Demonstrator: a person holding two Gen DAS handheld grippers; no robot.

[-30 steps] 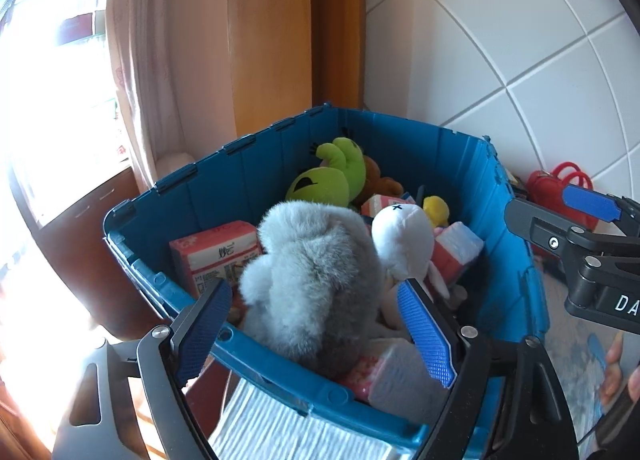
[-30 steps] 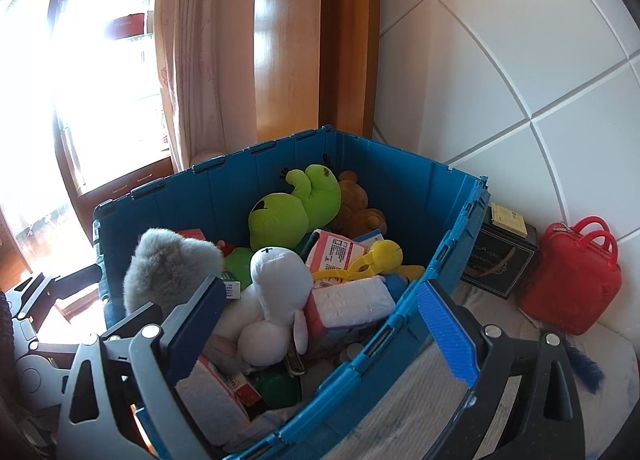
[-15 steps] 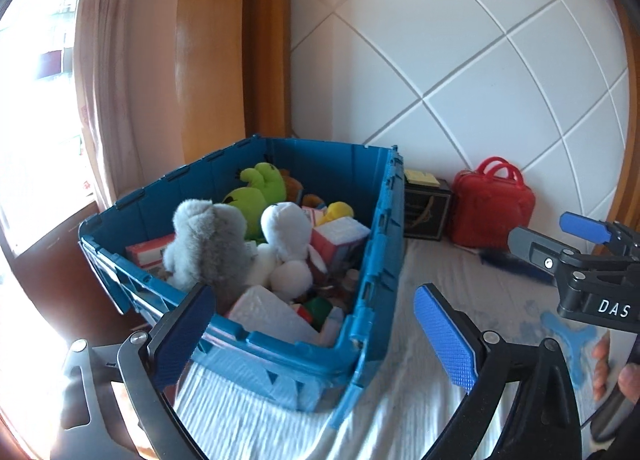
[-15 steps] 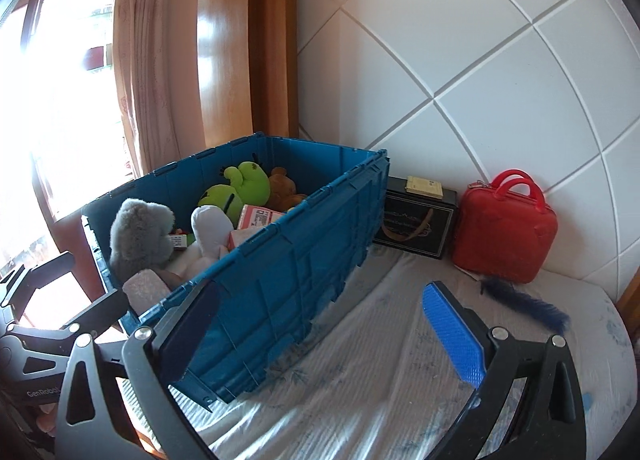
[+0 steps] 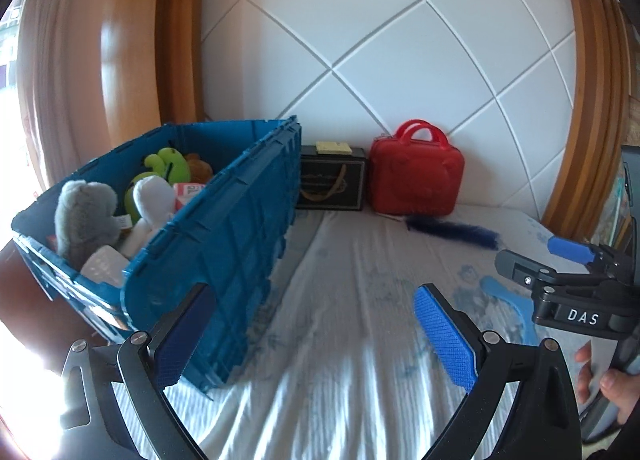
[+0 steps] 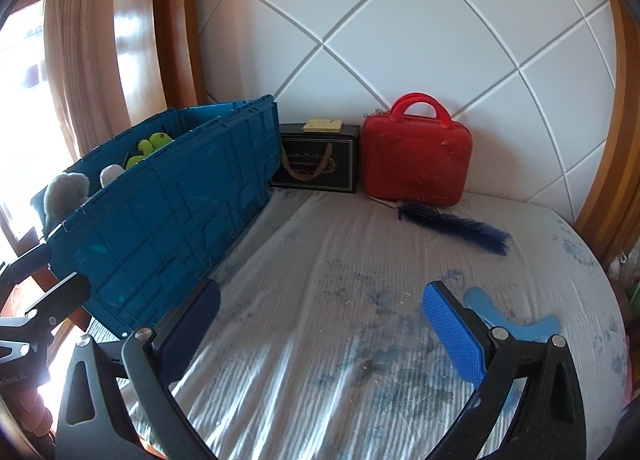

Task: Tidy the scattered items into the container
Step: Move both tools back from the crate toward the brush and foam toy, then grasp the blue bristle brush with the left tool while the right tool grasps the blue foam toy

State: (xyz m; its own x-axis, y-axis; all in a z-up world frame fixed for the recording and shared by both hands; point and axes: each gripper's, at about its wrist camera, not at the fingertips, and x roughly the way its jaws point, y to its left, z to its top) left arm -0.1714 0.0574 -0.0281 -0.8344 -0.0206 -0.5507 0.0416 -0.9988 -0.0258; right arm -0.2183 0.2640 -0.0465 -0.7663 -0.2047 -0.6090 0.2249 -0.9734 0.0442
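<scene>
Right wrist: right claw (image 6: pixel 320 324) agape (empty), blue boomerang toy (image 6: pixel 516 320) just right.

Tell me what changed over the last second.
Both grippers swung away from the blue crate toward the open bed: the left gripper, which hung over the toys, and the right gripper now face the red case, black box and blue feather. Both stayed open and empty. The toys are unmoved.
</scene>
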